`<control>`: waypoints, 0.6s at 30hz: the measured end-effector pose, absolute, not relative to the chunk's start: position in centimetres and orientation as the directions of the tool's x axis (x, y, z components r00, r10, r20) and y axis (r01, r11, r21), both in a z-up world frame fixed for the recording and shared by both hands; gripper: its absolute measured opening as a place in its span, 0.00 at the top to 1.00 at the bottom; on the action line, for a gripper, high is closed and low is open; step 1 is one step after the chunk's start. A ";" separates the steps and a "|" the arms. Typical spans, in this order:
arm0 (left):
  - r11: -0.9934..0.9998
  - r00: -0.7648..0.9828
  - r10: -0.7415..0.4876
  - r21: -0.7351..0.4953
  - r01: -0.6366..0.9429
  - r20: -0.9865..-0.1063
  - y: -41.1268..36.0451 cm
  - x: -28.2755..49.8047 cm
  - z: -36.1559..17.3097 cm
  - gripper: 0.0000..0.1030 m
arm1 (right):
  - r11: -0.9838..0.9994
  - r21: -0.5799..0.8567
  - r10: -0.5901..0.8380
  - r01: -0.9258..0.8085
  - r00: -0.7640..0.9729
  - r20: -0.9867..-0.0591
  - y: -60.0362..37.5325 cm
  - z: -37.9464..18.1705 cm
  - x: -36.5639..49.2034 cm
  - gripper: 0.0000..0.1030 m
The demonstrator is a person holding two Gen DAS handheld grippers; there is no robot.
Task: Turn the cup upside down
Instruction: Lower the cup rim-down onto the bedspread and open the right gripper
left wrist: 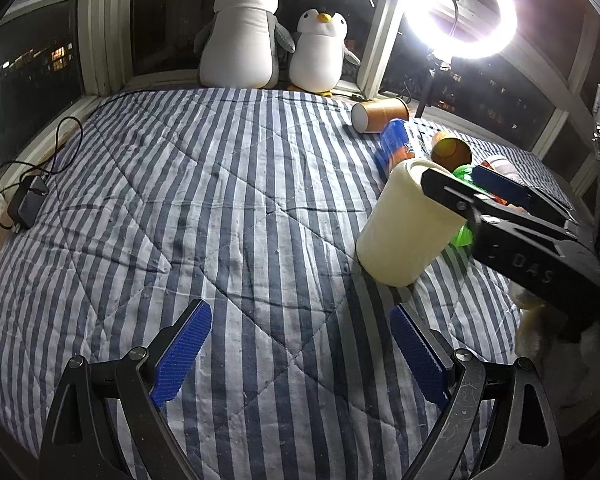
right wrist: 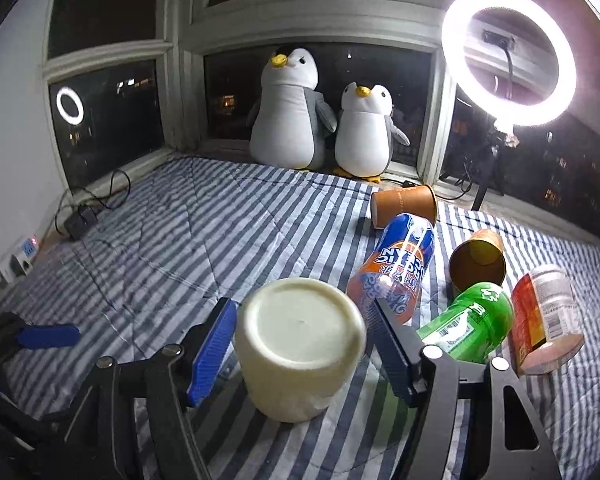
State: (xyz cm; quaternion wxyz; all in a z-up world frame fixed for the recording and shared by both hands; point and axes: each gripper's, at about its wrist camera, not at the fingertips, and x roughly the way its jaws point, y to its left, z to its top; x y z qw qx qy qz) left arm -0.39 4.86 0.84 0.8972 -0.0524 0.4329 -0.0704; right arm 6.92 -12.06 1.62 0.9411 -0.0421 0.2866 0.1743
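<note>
Right gripper (right wrist: 300, 344) held the cream, matte cylindrical cup (right wrist: 300, 344) between its blue pads (right wrist: 214, 346), base facing the camera, tilted just above the blue-and-white striped quilt on the bed (left wrist: 220, 200). Left gripper (left wrist: 300, 354) hung wide and empty nearby. Judged mid-flip: the roll should finish until the rim faced squarely down, lowering clear of the blue-and-orange drink can (right wrist: 396, 264) before the pads let go.
</note>
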 end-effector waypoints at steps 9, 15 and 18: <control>0.991 0.676 -0.134 -0.098 0.091 -0.725 3.8 -0.7 2.1 0.09 | 0.939 0.113 0.336 -0.326 0.792 -0.510 -14.7 2.7 4.7 0.26; 0.992 0.723 -0.117 -0.053 0.111 -0.681 2.2 -0.7 3.0 0.09 | 0.948 0.148 0.317 -0.281 0.809 -0.495 -17.0 2.4 2.6 0.24; 0.992 0.736 -0.114 -0.039 0.118 -0.667 1.5 -0.6 3.3 0.09 | 0.954 0.157 0.300 -0.256 0.818 -0.491 -18.1 2.0 1.5 0.24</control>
